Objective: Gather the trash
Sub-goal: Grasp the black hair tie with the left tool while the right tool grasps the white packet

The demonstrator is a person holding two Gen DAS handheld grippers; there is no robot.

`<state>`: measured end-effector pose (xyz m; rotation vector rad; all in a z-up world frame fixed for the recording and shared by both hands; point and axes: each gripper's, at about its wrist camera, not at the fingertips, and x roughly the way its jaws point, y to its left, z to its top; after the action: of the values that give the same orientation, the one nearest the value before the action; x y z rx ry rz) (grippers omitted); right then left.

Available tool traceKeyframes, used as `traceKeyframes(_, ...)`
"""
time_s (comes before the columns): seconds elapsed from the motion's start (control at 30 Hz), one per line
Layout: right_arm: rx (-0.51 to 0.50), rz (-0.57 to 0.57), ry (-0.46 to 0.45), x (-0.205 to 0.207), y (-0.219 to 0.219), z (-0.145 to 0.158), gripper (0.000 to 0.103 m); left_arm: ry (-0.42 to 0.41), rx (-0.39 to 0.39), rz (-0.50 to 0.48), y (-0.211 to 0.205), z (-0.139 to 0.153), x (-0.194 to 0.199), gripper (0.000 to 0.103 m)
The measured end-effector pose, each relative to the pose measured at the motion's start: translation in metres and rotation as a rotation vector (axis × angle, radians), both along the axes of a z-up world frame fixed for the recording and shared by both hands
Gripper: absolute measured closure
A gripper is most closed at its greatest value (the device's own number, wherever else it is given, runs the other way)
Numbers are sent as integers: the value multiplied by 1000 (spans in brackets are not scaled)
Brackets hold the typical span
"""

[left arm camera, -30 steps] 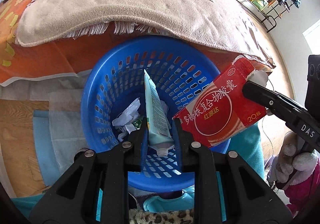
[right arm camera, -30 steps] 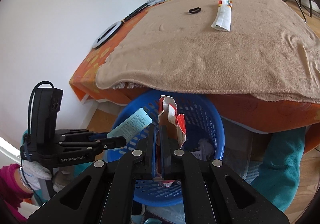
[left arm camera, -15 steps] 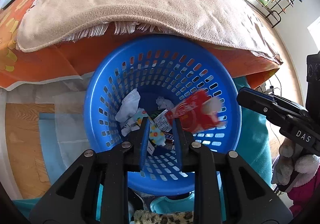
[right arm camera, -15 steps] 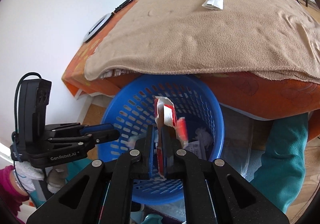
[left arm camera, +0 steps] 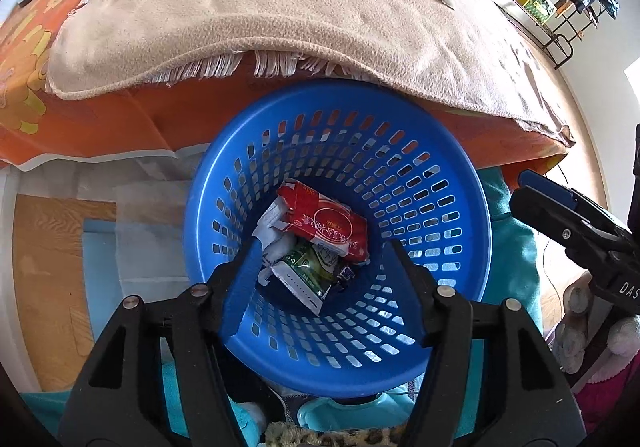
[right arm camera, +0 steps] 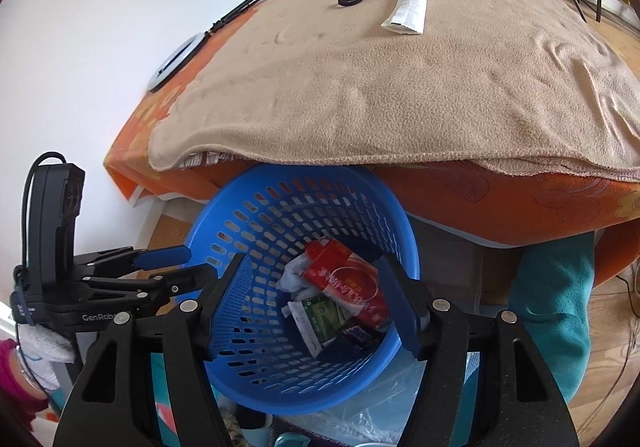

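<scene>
Both grippers hang over the blue basket [right arm camera: 304, 231], left gripper [left arm camera: 320, 267] and right gripper [right arm camera: 316, 295] alike spread wide, holding nothing. Red box [right arm camera: 344, 283] lies inside among scraps. Remaining tube [right arm camera: 408, 3] lies far across the blanket [right arm camera: 400, 87], lengthwise away, ahead-right; right gripper judged nearer.

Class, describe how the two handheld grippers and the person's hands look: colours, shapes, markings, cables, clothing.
Both grippers are black plastic clamps with silver screws and blue ribbed pads. The left gripper shows white "GenRob..." lettering, a tall black box and a looping black cable in the right wrist view. The right gripper reads "DAS" in the left wrist view. The left hand wears a white glove and a pink sleeve.
</scene>
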<state>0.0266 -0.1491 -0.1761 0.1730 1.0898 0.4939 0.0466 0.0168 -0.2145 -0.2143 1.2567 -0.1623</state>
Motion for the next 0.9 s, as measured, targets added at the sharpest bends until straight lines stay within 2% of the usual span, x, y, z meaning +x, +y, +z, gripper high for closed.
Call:
traceKeyframes(0.27,-89,-22,-39,2,0,9,29,-9,4,8,1,2,1,38)
traceKeyframes(0.43,-109,-42,-49,3,-3,13,29,-24,10,10,3,10,4,38)
traceKeyframes(0.63,-108,-64,-86,12,-9,27,29,-72,0,9,4,34,19,38)
traceKeyframes(0.9,-85,-114,-139,38,-25,51,28,-175,11,-14,1,76,70,38)
